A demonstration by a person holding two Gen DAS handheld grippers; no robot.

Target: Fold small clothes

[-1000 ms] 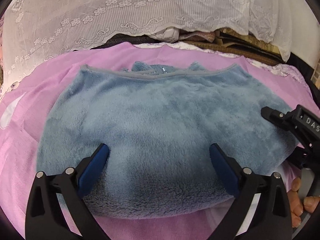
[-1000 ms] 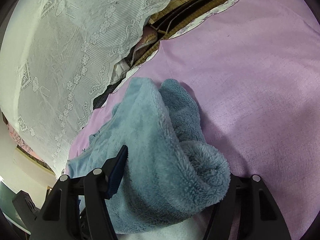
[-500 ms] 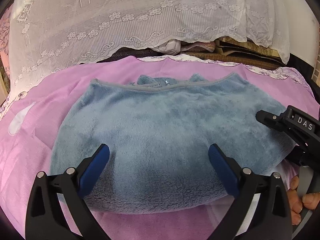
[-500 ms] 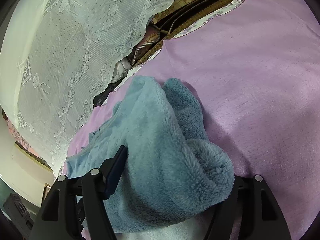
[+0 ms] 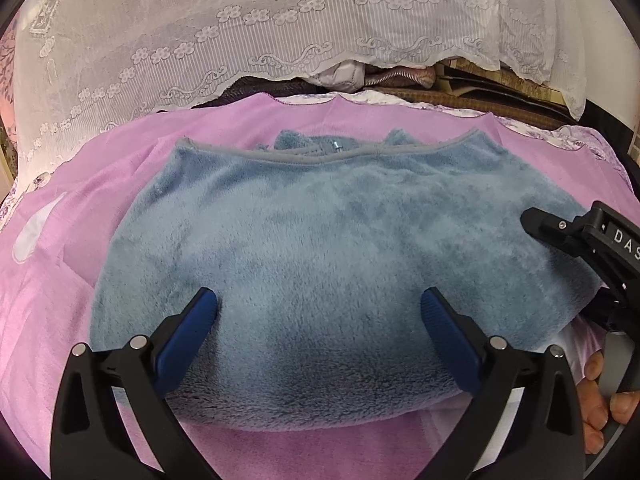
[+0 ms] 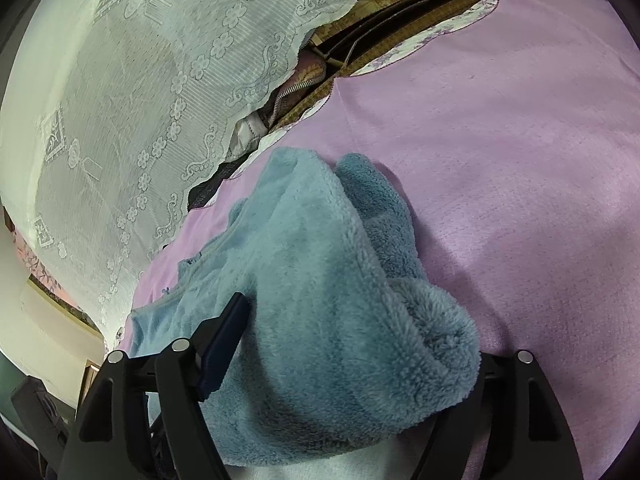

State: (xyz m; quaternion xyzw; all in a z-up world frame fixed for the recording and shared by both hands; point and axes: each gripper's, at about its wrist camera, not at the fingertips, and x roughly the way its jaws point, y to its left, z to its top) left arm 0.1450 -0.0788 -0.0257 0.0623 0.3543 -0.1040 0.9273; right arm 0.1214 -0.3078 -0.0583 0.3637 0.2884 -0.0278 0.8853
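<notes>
While your left gripper (image 5: 318, 312) stands spread, blue fleece garment (image 5: 320, 264) lies folded.
Your right gripper (image 6: 360, 344), jaws just opening, straddles its bunched edge on the pink blanket (image 6: 520, 160).

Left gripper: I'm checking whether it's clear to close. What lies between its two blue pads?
In the left wrist view, the left gripper is open, with the near folded edge of the blue fleece garment lying between its pads.

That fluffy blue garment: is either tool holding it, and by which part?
No firm hold shows. The fleece garment lies between both open tools: left tool at its near fold, right tool, just opening, around its side edge.
</notes>
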